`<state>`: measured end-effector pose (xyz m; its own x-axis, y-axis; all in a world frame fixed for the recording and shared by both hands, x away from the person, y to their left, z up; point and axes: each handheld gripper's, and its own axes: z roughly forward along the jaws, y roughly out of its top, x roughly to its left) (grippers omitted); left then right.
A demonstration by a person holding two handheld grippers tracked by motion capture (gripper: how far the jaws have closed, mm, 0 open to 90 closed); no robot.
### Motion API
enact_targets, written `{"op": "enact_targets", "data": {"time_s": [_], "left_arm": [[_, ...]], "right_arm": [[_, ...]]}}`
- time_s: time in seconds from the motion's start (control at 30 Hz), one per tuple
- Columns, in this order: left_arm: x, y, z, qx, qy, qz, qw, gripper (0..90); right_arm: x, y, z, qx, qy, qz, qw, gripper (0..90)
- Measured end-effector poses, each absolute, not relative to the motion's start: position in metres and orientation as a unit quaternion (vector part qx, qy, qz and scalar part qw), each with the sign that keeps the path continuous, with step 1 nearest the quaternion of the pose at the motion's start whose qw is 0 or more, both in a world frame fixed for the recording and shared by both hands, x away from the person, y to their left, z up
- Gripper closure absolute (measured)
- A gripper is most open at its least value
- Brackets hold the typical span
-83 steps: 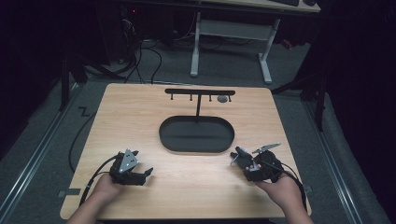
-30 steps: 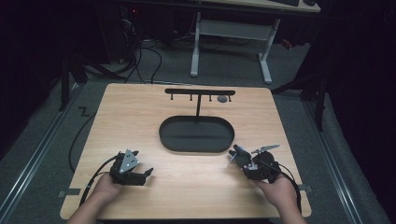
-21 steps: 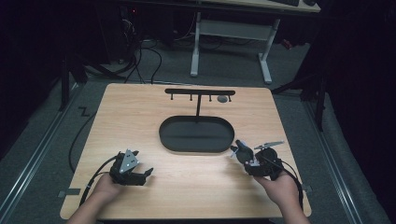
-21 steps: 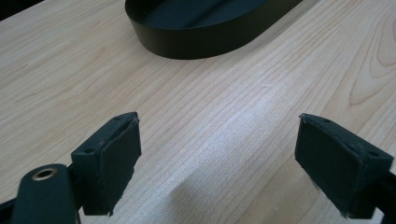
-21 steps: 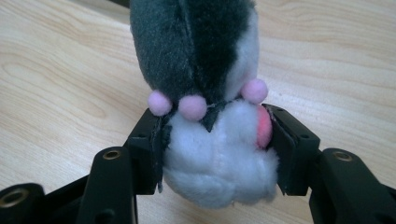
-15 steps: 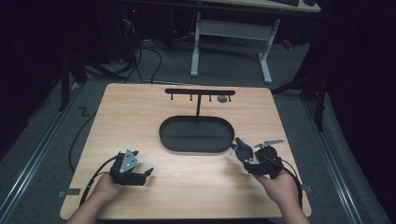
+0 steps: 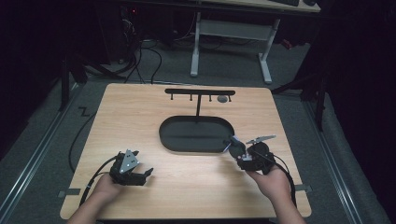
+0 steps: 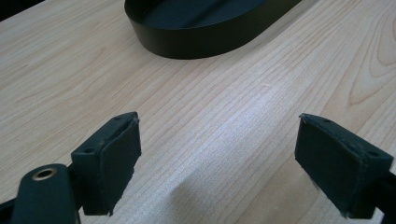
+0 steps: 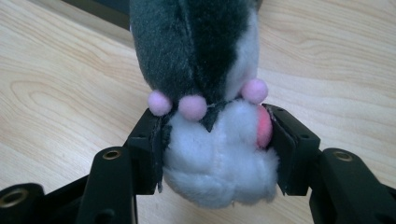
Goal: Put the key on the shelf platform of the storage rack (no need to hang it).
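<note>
On the table (image 7: 140, 116), pale wood with visible grain, the following is noted.
Tray: a black oval tray (image 7: 196, 134) with a low upright wall is seen near the table's middle; its smooth, dark floor is seen bare where visible.
Rack: a thin black T-shaped rack (image 7: 199, 92) is stood at the tray's far rim; a small grey round item (image 7: 222, 98) is seen under its bar, too small to identify.
Toy: a plush toy (image 9: 210, 93), grey and dark fur with a white fluffy part and small pink pom-poms, is held just beside the tray's right end, above the table.
Right gripper (image 9: 212, 140): pressed onto the toy's white fluffy end, one black pad on each side; the grey body is seen extending away beyond the jaws.
Left gripper (image 8: 219, 158): spread wide with nothing between the flat black pads (image 8: 114, 154); held low over bare wood near the table's front left, well apart from the toy.
</note>
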<state>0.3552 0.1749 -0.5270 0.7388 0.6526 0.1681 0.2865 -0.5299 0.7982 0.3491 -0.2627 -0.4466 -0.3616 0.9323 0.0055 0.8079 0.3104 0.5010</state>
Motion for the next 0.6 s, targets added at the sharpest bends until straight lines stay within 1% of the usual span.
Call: {"op": "enact_targets", "data": {"time_s": [0.6], "left_arm": [[0.355, 0.175, -0.527, 0.843, 0.278, 0.229, 0.399, 15.3]], "right_arm": [[0.375, -0.239, -0.440, 0.536, 0.800, 0.219, 0.155, 44.6]]}}
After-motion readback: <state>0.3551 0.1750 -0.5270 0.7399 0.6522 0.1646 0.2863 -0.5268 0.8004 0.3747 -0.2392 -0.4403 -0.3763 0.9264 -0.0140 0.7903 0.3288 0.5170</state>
